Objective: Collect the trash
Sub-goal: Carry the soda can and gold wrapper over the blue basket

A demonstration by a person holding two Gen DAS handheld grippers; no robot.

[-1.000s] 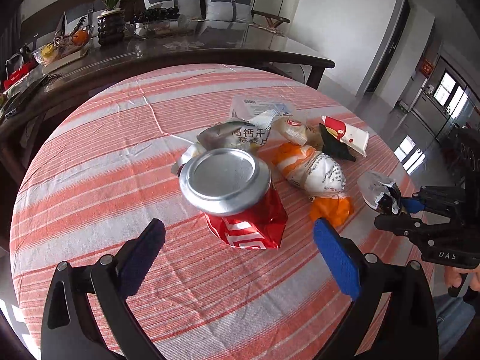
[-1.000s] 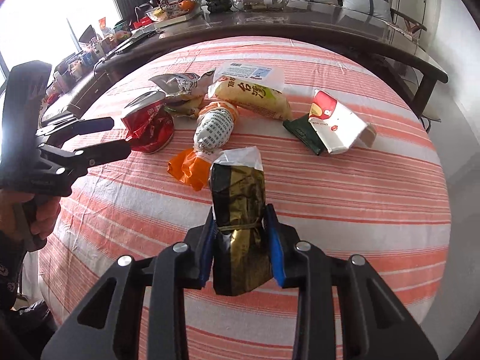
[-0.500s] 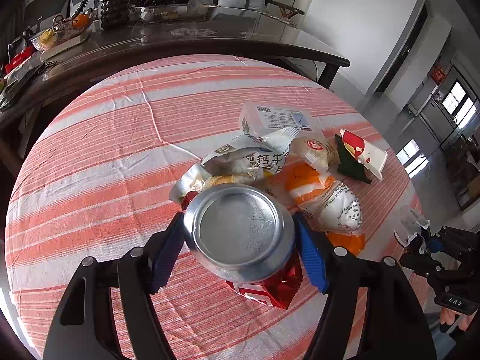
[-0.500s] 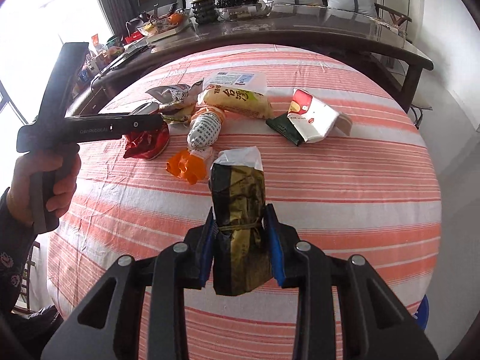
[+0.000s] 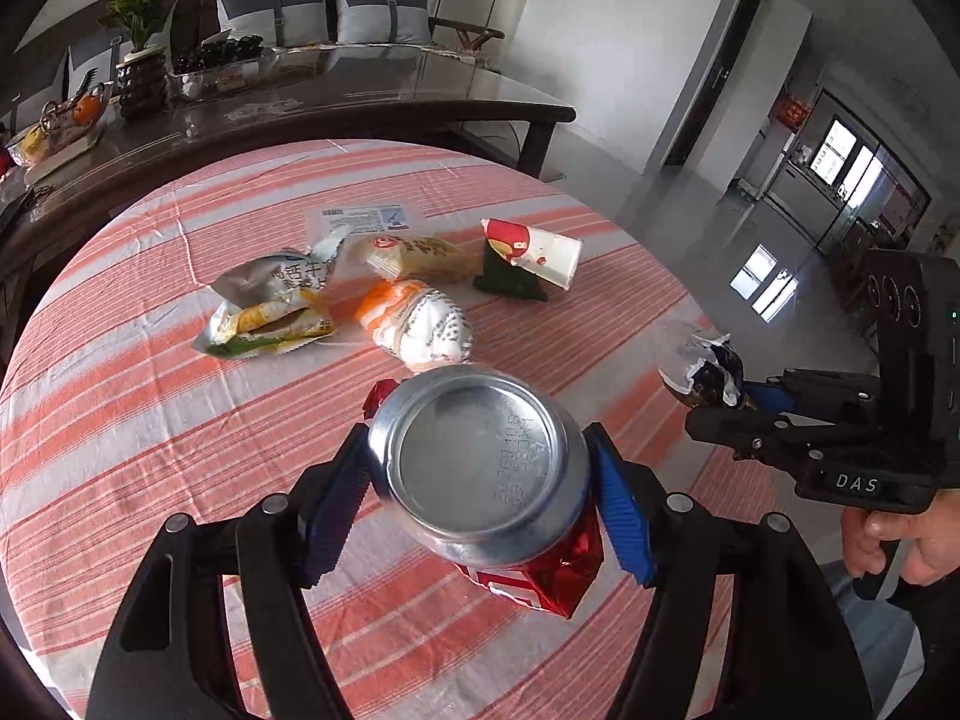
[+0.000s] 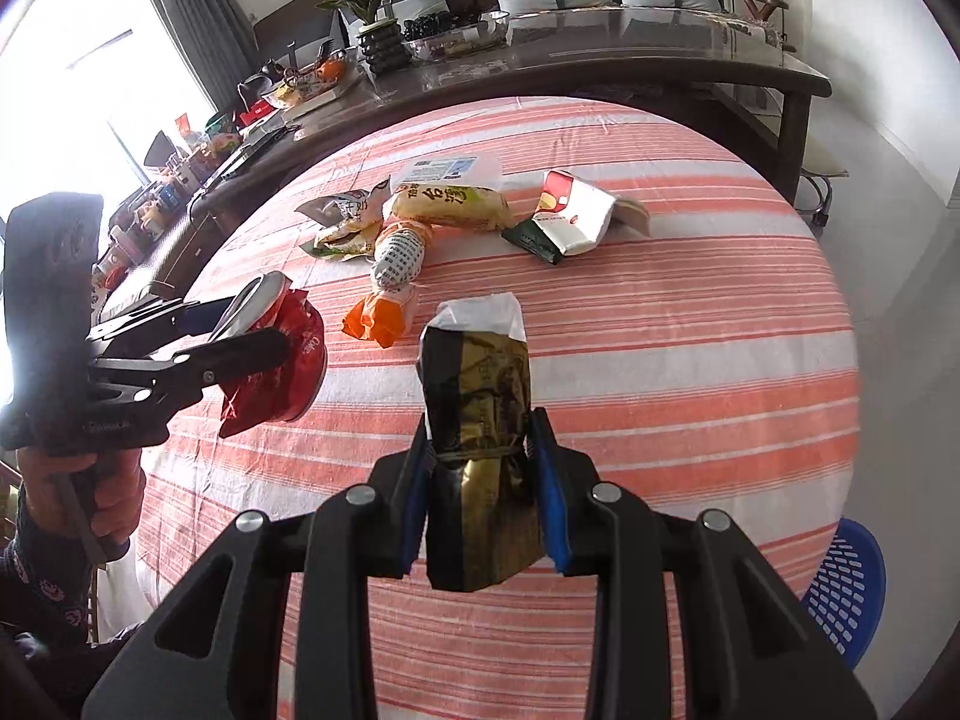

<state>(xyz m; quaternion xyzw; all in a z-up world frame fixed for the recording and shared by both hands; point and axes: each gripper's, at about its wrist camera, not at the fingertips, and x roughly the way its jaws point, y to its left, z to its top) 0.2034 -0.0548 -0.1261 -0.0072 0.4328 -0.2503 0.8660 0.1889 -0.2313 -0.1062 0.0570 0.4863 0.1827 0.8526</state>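
A crushed red aluminium drink can (image 5: 480, 474) is clamped between the blue pads of the left gripper (image 5: 480, 498), whose jaws have just been closing on it, and is held clear above the round table with the red-and-white striped cloth (image 5: 150, 408). A crumpled black-and-gold foil wrapper (image 6: 480, 432) is pinched tight in the right gripper (image 6: 483, 480), also above the cloth. Further wrappers (image 5: 414, 324) and a white paper carton (image 5: 540, 252) are left lying near the table's middle. A blue plastic basket (image 6: 846, 588) is seen beside the table edge.
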